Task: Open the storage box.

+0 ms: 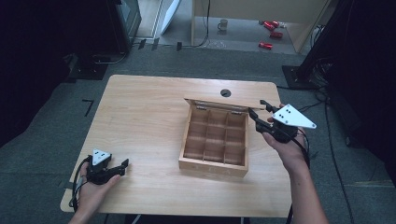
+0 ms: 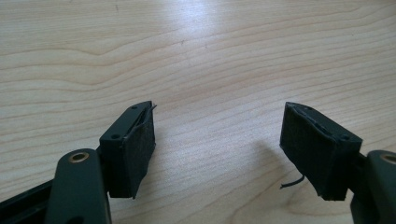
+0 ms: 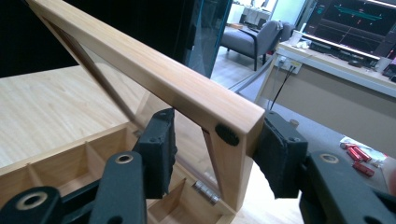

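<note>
A wooden box [image 1: 212, 166] with several empty compartments stands right of the table's middle. Its lid [image 1: 224, 101] is raised upright on hinges at the far side. My right gripper [image 1: 258, 107] is open at the lid's right corner [image 3: 233, 123]. Its jaws stand on either side of that corner: the right pad [image 3: 275, 154] lies against the lid's outer edge, and the left pad [image 3: 161, 149] stays clear of the frame. My left gripper [image 1: 124, 167] rests near the table's front left corner, open over bare wood [image 2: 218, 106], holding nothing.
The light wooden table [image 1: 140, 116] has a round cable hole [image 1: 225, 92] just behind the box. On the floor beyond the table are a mug [image 1: 223, 24] and a few red objects [image 1: 271, 32]. Dark stands and cables flank the right side.
</note>
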{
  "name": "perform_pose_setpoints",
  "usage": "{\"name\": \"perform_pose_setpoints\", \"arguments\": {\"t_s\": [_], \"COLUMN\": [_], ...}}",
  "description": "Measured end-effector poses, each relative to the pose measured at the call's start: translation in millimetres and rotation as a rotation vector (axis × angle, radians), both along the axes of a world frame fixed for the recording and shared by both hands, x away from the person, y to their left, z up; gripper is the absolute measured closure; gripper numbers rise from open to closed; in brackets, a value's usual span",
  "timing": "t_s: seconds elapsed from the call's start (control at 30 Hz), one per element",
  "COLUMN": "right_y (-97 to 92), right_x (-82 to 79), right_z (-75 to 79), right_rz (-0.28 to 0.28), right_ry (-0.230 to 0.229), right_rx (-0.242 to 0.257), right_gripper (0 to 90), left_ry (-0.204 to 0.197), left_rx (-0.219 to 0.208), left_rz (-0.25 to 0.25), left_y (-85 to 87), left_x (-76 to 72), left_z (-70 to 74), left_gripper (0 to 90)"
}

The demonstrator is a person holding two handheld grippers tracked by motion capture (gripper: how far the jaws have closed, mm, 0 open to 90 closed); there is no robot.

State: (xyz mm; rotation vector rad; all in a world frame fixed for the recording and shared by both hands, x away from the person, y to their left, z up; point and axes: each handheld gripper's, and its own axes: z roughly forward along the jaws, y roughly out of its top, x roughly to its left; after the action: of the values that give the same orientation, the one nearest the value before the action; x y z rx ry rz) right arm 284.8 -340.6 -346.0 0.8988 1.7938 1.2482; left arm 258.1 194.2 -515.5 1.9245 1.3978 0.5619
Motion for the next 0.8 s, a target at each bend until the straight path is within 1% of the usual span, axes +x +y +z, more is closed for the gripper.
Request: {"name": "perform_pose_setpoints", "arguments": {"t_s": [0.03,0.07,0.17,0.33,0.4,0.47,0.5,0.53,0.57,0.63,0.67,0.7,0.73,0.8], "right_y": [-0.8,-1.7,-5.2,-6.6,-6.3,-6.2,-6.0,-6.0,-6.0,-5.7,-5.7,-5.6,-5.4,-5.3], "right_x": [5.7,8.1,15.1,25.6,29.5,31.7,36.3,38.6,38.6,45.3,45.3,47.5,51.7,53.7], "right_z": [1.2,1.4,2.9,5.1,6.3,7.1,8.9,9.9,9.9,12.5,12.5,13.3,14.4,14.9], "right_rz": [-0.015,-0.016,-0.008,-0.027,-0.041,-0.049,-0.059,-0.064,-0.064,-0.084,-0.084,-0.089,-0.101,-0.107], "right_ry": [0.000,-0.003,0.006,0.009,0.012,0.012,0.015,0.017,0.017,0.027,0.027,0.028,0.034,0.038], "right_rx": [-0.011,-0.009,0.016,0.039,0.053,0.056,0.063,0.065,0.065,0.076,0.076,0.079,0.092,0.098], "right_gripper": [57.8,58.6,59.3,59.6,59.6,59.6,59.5,59.5,59.5,59.3,59.3,59.2,59.1,59.0], "left_ry": [0.004,0.004,0.004,0.006,0.007,0.008,0.006,0.006,0.008,0.013,0.013,0.016,0.022,0.026], "left_rx": [0.002,0.002,-0.002,0.000,0.008,0.012,0.026,0.026,0.034,0.061,0.061,0.071,0.074,0.073], "left_rz": [0.000,0.000,0.002,0.003,0.001,-0.001,-0.006,-0.006,-0.009,-0.022,-0.022,-0.028,-0.031,-0.027], "left_y": [0.2,0.1,-0.3,-0.5,-1.3,-1.9,-3.3,-3.3,-4.5,-7.5,-7.5,-8.5,-9.9,-10.2], "left_x": [0.1,0.2,0.7,0.6,0.3,0.0,-0.3,-0.3,-0.6,-0.9,-0.9,-1.0,-1.0,-0.9], "left_z": [-0.2,-0.3,-0.9,-1.0,-1.1,-1.0,-1.3,-1.3,-1.3,-1.7,-1.7,-1.8,-2.2,-2.3], "left_gripper": [26.9,26.8,26.9,26.2,25.4,24.9,24.4,23.7,23.7,19.9,18.2,18.2,14.0,10.8]}}
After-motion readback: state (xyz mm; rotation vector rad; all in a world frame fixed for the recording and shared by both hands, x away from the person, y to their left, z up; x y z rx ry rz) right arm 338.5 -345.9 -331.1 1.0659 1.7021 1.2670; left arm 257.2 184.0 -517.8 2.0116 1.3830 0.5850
